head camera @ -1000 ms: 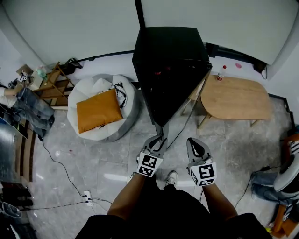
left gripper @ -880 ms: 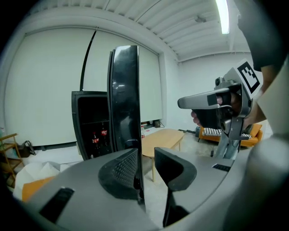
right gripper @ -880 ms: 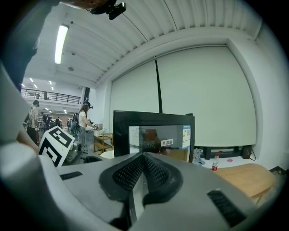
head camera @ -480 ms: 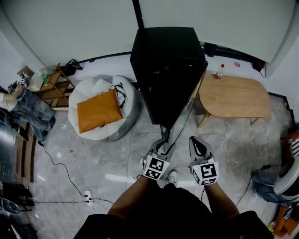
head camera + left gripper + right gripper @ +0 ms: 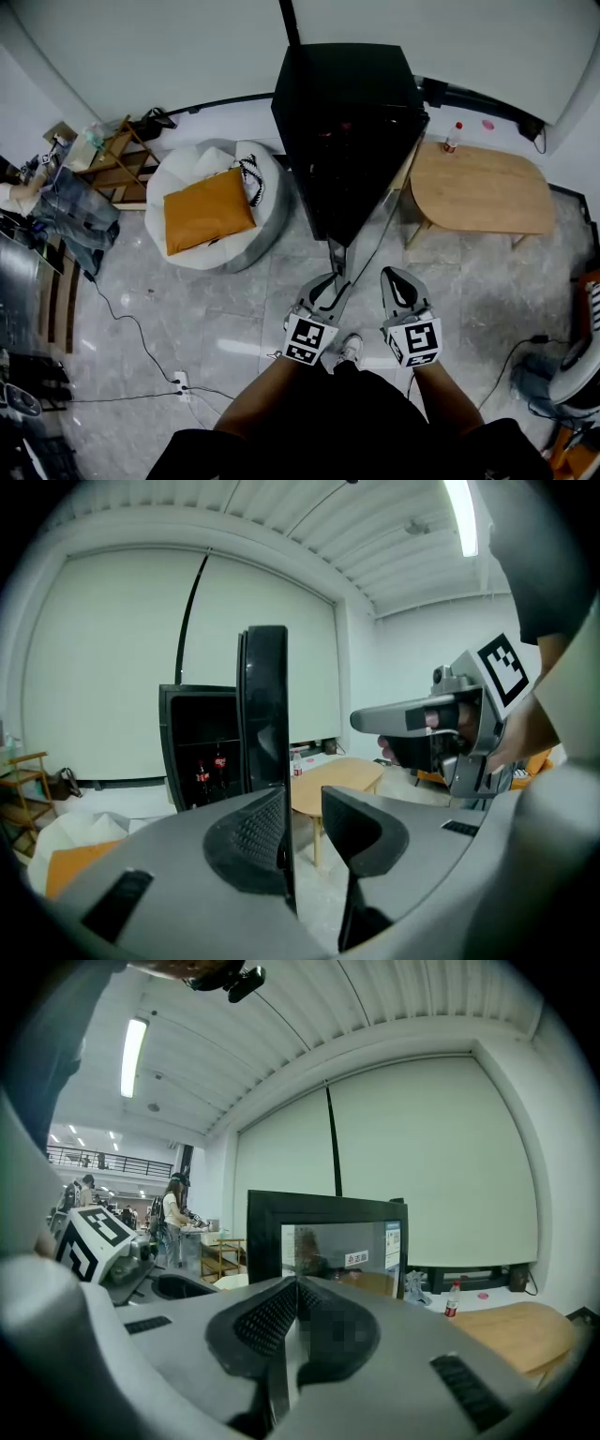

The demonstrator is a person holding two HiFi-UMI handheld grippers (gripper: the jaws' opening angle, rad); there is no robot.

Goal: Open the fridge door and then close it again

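At the edge of the open fridge door (image 5: 265, 705), the left tool (image 5: 302, 806) is closing loosely astride it, probably to swing it shut, while the right tool (image 5: 298, 1285) is hanging clenched and empty.

One fridge (image 5: 347, 94), one table (image 5: 487, 192), one beanbag (image 5: 183, 173).

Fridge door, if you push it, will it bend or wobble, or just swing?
Probably stiff, not floppy: the fridge door stands as a straight, flat slab. It should swing rather than slide, since it hangs open from the fridge on one side. Its shiny dark face looks slippery to pinch.
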